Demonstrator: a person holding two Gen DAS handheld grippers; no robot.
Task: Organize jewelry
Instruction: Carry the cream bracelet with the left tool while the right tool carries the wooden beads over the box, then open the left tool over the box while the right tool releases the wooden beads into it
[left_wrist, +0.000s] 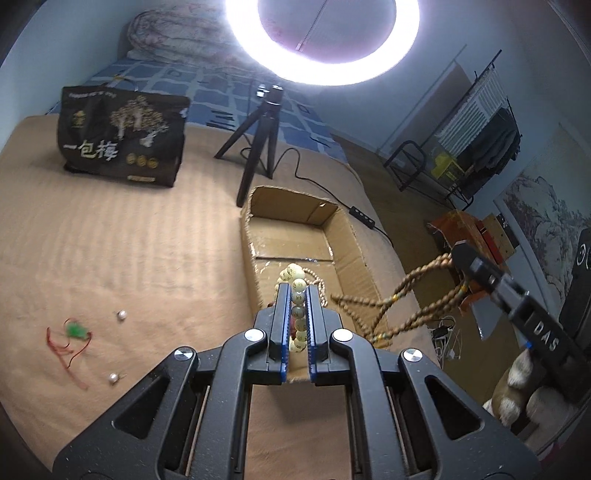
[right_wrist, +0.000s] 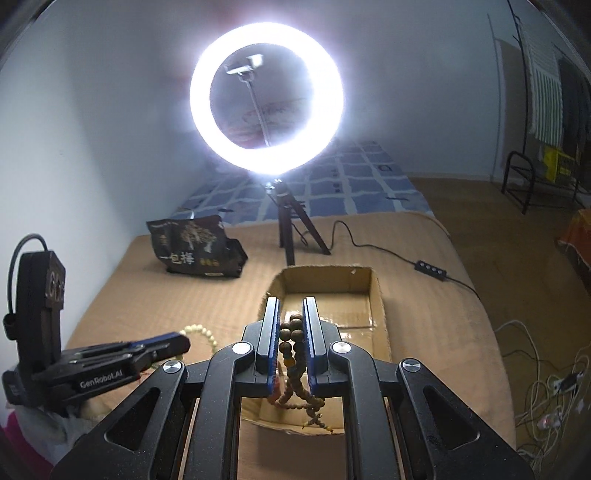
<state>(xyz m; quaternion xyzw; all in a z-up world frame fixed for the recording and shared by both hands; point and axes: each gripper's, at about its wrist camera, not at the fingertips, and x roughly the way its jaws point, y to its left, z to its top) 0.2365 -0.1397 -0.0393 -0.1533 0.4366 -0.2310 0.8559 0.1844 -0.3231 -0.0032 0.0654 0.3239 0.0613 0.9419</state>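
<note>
left gripper (left_wrist: 298, 295): fingers clamped on the pale bead bracelet (left_wrist: 295, 280) — beads stacked in the gap, a few poking past the tips
right gripper (right_wrist: 290, 306): fingers clamped on the brown bead strand (right_wrist: 291, 343), loops hanging under the fingers
box (left_wrist: 347, 236): open cardboard, sits on the tan blanket (left_wrist: 129, 240); both grippers held above its near end
strand from left view: brown loops dangle in air to the right of the box, just beside its near right corner
blanket leftovers: two pearl earrings (left_wrist: 121, 315) and a red cord with a green pendant (left_wrist: 75, 330) — well left of the box
background: ring light (right_wrist: 267, 98) on a tripod, dark snack bag (left_wrist: 122, 136)
</note>
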